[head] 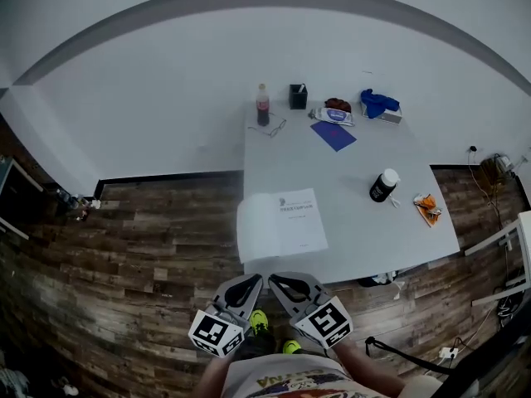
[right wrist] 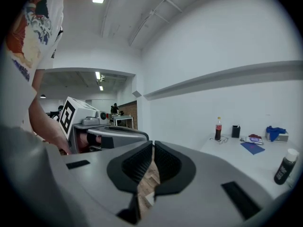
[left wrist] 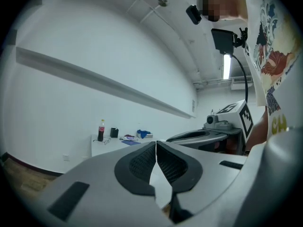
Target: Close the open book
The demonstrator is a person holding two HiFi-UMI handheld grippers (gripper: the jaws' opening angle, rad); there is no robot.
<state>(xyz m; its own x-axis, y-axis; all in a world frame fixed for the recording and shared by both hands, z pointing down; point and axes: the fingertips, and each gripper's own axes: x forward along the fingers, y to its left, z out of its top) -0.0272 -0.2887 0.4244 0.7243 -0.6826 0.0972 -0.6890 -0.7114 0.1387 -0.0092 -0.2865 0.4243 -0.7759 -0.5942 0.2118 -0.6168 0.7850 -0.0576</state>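
Lying flat, pages up, at the near left corner of the white rectangular table [head: 357,164]: the open white book [head: 282,222], with print on its right-hand page and its left page at the table's left edge. Just short of the table's near edge, above the dark wood-plank floor [head: 149,247], side by side with tips close together: the left grey two-jaw gripper [head: 255,279] [left wrist: 155,143] and the right grey two-jaw gripper [head: 275,278] [right wrist: 153,144], neither touching the book. Closed on nothing, black ribbed pads [left wrist: 142,162] together, on the left; likewise closed and empty on the right. Along the far end of the table, well apart from the book: a red-labelled cola bottle [head: 263,106], a black cup [head: 298,96] and a blue cloth [head: 378,103]. Nearer the right edge, a black white-capped bottle [head: 383,186].
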